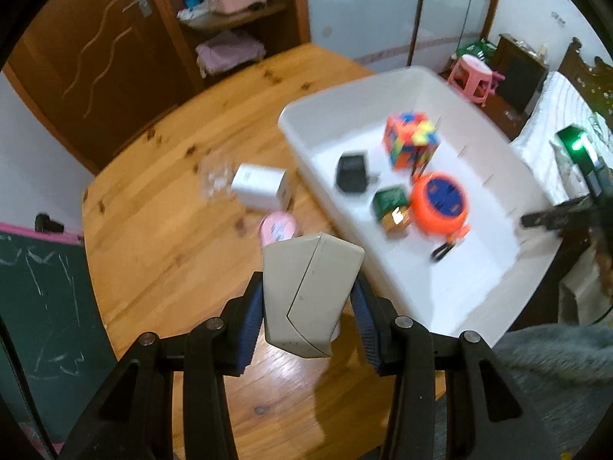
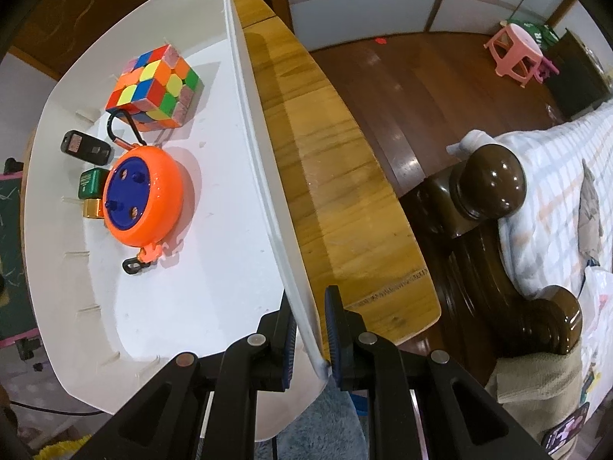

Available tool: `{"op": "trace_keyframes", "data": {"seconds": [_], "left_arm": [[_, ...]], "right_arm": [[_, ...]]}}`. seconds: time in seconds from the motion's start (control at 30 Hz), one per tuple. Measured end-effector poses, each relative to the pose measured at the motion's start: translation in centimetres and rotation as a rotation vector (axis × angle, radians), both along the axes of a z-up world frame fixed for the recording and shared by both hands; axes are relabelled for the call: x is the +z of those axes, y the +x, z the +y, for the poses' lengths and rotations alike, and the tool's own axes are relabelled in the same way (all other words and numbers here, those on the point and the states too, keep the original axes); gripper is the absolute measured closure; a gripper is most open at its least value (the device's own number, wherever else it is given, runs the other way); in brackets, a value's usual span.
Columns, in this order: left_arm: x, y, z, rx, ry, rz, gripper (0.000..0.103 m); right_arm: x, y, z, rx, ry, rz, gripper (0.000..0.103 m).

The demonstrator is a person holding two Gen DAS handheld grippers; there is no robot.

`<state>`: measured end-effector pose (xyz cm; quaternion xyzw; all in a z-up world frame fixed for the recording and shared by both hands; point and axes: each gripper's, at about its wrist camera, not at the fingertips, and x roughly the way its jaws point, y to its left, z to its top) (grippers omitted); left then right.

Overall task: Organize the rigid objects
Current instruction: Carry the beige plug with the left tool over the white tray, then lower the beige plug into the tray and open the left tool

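My left gripper (image 1: 306,299) is shut on a beige angular plastic box (image 1: 310,291) and holds it above the wooden table (image 1: 161,253), just left of the white bin (image 1: 345,107). My right gripper (image 2: 310,329) is shut on the white bin's right wall (image 2: 264,176) near its front corner. Inside the bin lie a colour cube (image 2: 153,84), an orange and blue reel (image 2: 141,195), a black key fob (image 2: 86,147) and a small green and gold box (image 2: 90,188). The cube (image 1: 412,140) and the reel (image 1: 440,203) also show in the left wrist view.
On the table left of the bin are a white box (image 1: 262,186), a clear glass (image 1: 214,178) and a pink round item (image 1: 277,226). A dark bedpost (image 2: 486,180) stands right of the table edge. A pink stool (image 2: 517,50) is on the floor.
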<state>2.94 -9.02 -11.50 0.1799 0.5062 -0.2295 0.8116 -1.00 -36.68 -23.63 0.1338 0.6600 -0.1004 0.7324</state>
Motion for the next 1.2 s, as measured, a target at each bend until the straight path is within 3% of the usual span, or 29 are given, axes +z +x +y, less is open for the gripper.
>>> {"op": "trace_keyframes", "data": {"seconds": [0.27, 0.7, 1.2], "left_arm": [[2.4, 2.3, -5.5, -0.033, -0.027, -0.018, 0.055], [-4.4, 7.7, -10.1, 0.006, 0.080, 0.127, 0.055], [-7.1, 12.6, -13.4, 0.051, 0.163, 0.131, 0.055]], "right_arm": [[-0.1, -0.2, -0.3, 0.020, 0.035, -0.024, 0.087], [-0.5, -0.4, -0.7, 0.030, 0.079, -0.046, 0.087], [-1.0, -0.5, -1.1, 0.032, 0.106, -0.047, 0.088]]}}
